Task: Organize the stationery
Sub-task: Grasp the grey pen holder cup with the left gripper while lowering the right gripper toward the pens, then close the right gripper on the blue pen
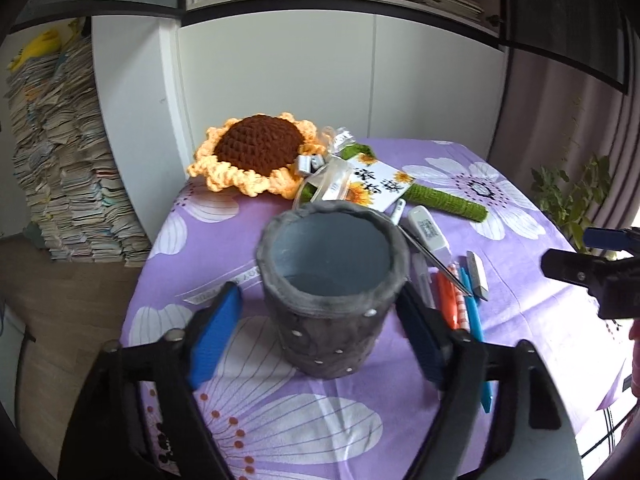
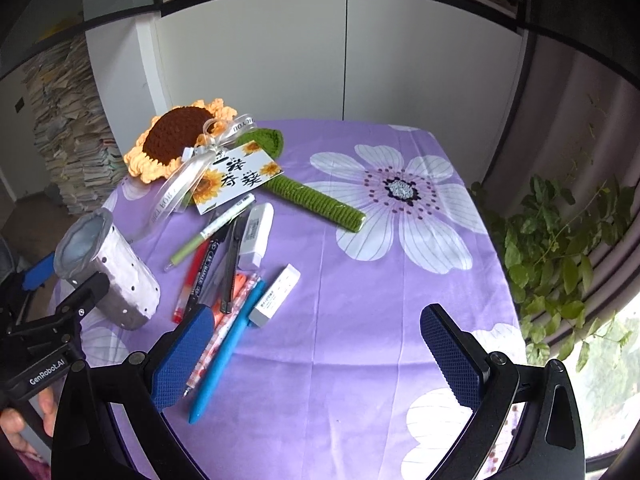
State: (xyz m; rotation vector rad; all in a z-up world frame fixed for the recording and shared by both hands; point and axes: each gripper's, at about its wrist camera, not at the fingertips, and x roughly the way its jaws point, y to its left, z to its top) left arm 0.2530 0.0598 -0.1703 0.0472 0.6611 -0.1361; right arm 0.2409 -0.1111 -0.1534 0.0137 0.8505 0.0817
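Observation:
A grey studded pen holder [image 1: 328,280] stands upright and empty on the purple flowered tablecloth [image 1: 320,420]. My left gripper [image 1: 320,332] is open, its blue pads on either side of the holder, not clearly pressing it. The holder also shows in the right wrist view [image 2: 108,272]. Right of it lies a pile of stationery: a blue pen [image 2: 228,344], a red pen [image 2: 192,276], black pens [image 2: 230,264], a green-tipped white pen [image 2: 212,232], a white eraser [image 2: 276,294] and a white correction tape [image 2: 256,234]. My right gripper [image 2: 320,356] is open and empty, above the cloth beside the pile.
A crocheted sunflower [image 2: 180,140] with a green stem [image 2: 320,200], ribbon and card [image 2: 236,178] lies at the back of the table. A white cabinet [image 1: 320,80] stands behind. Stacked books [image 1: 60,160] are at left, a plant [image 2: 560,248] at right.

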